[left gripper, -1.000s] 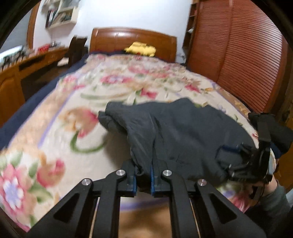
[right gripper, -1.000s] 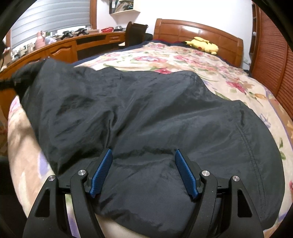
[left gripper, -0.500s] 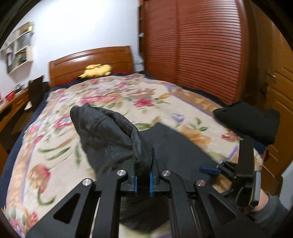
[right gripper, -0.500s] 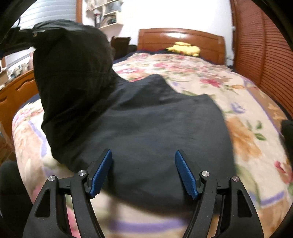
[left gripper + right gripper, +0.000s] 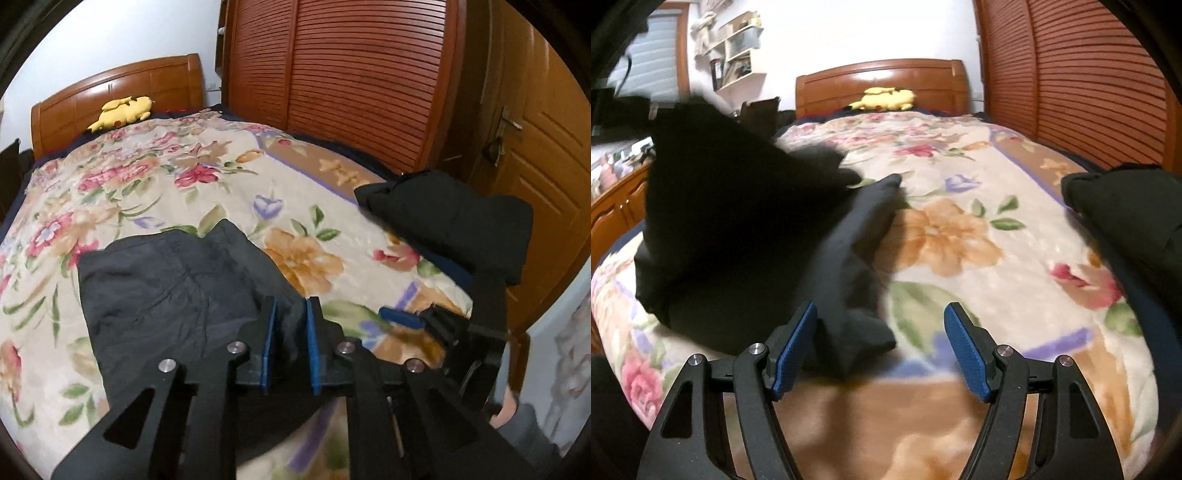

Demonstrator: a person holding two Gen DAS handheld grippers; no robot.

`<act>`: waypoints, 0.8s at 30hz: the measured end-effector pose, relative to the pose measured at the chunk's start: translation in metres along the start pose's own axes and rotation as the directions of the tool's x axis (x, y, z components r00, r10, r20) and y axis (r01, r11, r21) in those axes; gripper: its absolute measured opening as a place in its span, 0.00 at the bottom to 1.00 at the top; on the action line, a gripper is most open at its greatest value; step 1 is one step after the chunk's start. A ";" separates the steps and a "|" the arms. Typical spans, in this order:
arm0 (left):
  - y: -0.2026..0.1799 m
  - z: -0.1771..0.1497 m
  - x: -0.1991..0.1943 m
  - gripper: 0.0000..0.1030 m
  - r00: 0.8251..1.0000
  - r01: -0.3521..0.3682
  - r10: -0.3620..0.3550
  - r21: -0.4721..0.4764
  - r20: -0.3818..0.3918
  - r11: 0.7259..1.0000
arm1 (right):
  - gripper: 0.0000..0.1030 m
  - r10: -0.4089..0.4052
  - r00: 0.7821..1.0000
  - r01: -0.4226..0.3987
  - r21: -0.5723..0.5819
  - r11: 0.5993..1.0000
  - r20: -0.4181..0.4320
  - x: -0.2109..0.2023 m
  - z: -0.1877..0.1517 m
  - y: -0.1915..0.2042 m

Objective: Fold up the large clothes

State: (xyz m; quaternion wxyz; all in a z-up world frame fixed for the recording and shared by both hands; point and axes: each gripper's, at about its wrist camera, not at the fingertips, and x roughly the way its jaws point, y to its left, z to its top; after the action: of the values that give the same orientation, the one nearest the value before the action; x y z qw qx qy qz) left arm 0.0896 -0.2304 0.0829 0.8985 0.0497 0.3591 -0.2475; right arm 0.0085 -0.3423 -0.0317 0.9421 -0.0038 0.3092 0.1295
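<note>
The left gripper has its blue pads a little way apart, and they have just been opening. A bit of the dark jacket sits in the gap between them, but the pads do not look like they press on it, so the cloth seems let go. The rest of the jacket lies flat on the flowery blanket, spread out ahead of these fingers and off to their left. To the right of the left fingers is the right gripper, with a grey sleeve behind it. In its own view the right gripper has its fingers wide apart and holds nothing. One folded edge of the jacket lies just ahead of its left finger, and the blanket shows in front of its right finger. Farther out, to the right of both grippers, a pile of black clothes sits at the edge of the bed. At the far end a yellow soft toy rests against the wooden headboard. A brown slatted wardrobe stands along the right side.
</note>
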 end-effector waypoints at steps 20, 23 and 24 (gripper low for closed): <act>0.105 -0.087 -0.054 0.41 0.973 -0.190 0.200 -0.100 0.111 0.977 | 0.71 0.017 0.987 -0.007 -0.062 0.998 0.162 -0.045 0.044 0.030; 0.118 -0.101 -0.050 0.41 0.970 -0.207 0.220 -0.121 0.105 0.971 | 0.71 0.037 0.985 -0.027 -0.059 0.998 0.170 -0.042 0.051 0.036; 0.122 -0.104 -0.049 0.41 0.970 -0.207 0.221 -0.128 0.103 0.970 | 0.71 0.041 0.985 -0.030 -0.063 0.998 0.169 -0.040 0.052 0.039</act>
State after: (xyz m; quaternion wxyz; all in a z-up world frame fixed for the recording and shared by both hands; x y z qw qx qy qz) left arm 0.0530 -0.0766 0.0276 0.9408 0.0212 0.3124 -0.1300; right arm -0.0021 -0.3098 0.0369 0.9621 -0.0156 0.2235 0.1554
